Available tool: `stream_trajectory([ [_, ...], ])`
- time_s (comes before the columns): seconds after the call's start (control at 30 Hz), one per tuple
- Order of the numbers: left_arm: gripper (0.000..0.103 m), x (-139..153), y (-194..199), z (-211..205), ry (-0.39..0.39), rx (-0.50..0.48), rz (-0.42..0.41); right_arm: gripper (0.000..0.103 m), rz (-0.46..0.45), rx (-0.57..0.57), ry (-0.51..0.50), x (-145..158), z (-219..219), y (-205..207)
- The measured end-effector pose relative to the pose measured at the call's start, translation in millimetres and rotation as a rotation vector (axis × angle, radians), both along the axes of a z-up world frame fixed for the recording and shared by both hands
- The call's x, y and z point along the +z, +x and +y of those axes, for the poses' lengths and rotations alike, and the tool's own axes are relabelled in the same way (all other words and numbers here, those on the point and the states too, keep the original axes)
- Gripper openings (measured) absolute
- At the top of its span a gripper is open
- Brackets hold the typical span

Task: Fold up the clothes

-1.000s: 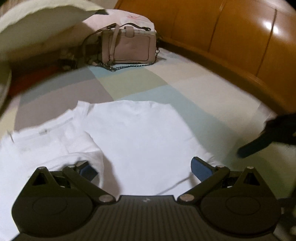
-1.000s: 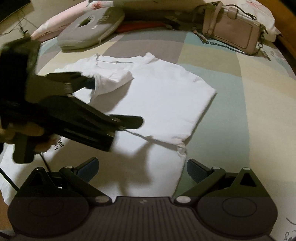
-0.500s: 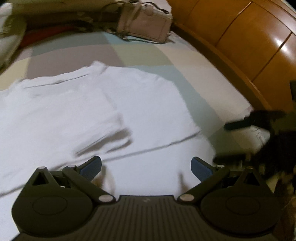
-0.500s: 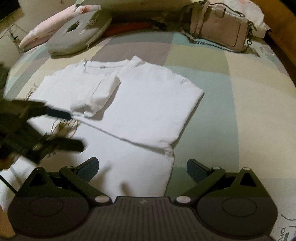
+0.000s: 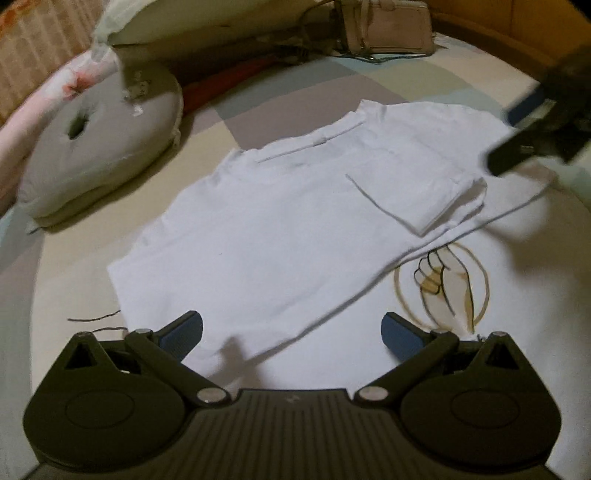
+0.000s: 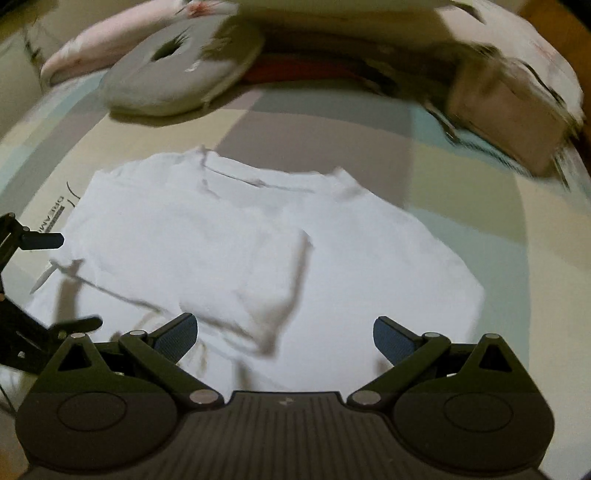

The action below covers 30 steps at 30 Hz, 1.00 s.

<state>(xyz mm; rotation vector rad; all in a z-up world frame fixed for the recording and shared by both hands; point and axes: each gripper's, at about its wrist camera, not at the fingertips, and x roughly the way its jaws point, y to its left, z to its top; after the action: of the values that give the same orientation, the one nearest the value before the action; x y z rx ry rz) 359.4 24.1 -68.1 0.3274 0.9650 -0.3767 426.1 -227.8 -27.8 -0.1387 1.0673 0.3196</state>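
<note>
A white T-shirt point(image 5: 280, 236) lies flat on the patchwork bedspread, both sides folded in, with one sleeve point(image 5: 424, 192) lying on top. A drawn hand-in-a-ring print point(image 5: 441, 284) shows on its lower part. My left gripper point(image 5: 291, 332) hovers open over the shirt's lower left, nothing between its blue pads. In the right wrist view the same T-shirt point(image 6: 354, 266) fills the middle, and my right gripper point(image 6: 284, 336) hangs open above its near edge. The left gripper point(image 6: 40, 280) shows at that view's left edge; the right gripper point(image 5: 535, 133) shows blurred at the upper right of the left view.
A grey ring-shaped cushion point(image 5: 96, 147) and a pink pillow point(image 5: 33, 110) lie beyond the shirt on the left. A pink handbag point(image 5: 388, 26) with a chain strap sits at the bed's far side by the wooden headboard point(image 5: 535, 22). Bare bedspread point(image 6: 517, 192) lies right of the shirt.
Both grippers have swung left, open throughout; the left now faces the shirt's left side and the grey cushion, and the right has dropped closer to the shirt. The shirt lies unchanged.
</note>
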Motion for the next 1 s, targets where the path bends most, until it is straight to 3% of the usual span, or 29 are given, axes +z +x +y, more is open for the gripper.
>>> stream_trajectory([
  [0.17,0.102,-17,7,26,-0.208,-0.042,0.093,0.103,0.000,0.010,-0.121,-24,65,31],
  [0.37,0.102,-25,11,71,-0.225,0.097,0.108,0.103,0.014,-0.020,-0.218,-48,104,48],
  [0.5,0.102,-12,7,81,-0.209,0.047,0.098,0.103,-0.004,-0.071,-0.336,-55,91,43],
  [0.57,0.102,1,11,79,-0.220,0.018,0.054,0.103,0.009,-0.131,-0.363,-54,77,41],
  [0.7,0.102,4,34,71,-0.277,-0.007,0.004,0.103,0.006,-0.188,-0.278,-46,73,38],
  [0.8,0.101,-21,58,64,-0.232,0.050,0.100,0.103,0.047,-0.136,-0.235,-56,84,39],
  [0.9,0.102,-20,53,65,-0.220,0.052,0.083,0.103,0.048,-0.142,-0.232,-63,77,39],
  [1.0,0.102,-16,41,67,-0.190,0.048,0.092,0.103,0.029,-0.217,-0.272,-57,53,38],
])
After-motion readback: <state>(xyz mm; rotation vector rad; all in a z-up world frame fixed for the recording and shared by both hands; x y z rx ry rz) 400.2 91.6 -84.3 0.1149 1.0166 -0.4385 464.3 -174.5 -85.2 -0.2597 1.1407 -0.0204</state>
